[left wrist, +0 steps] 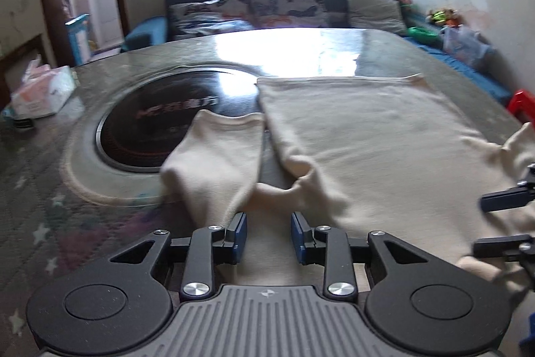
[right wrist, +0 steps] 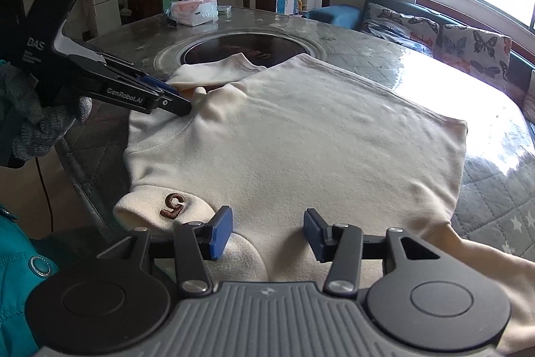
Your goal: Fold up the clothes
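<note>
A cream sweater (right wrist: 301, 139) lies flat on the table, its turtleneck collar with a brown embroidered mark (right wrist: 172, 204) toward me. One sleeve (left wrist: 217, 156) stretches over the round hob. In the left wrist view my left gripper (left wrist: 269, 233) is open just above the shoulder where that sleeve joins the body (left wrist: 367, 139). The right wrist view shows the left gripper (right wrist: 174, 97) from the side at the same spot. My right gripper (right wrist: 267, 233) is open low over the cloth beside the collar, with nothing between its pads. It also shows at the right edge as the right gripper (left wrist: 501, 223).
A black round hob (left wrist: 160, 122) is set into the glass-topped table (right wrist: 485, 129). A tissue pack (right wrist: 194, 9) stands at the far side. A sofa with butterfly cushions (right wrist: 451, 39) runs under the window. A gloved hand (right wrist: 33, 119) holds the left gripper.
</note>
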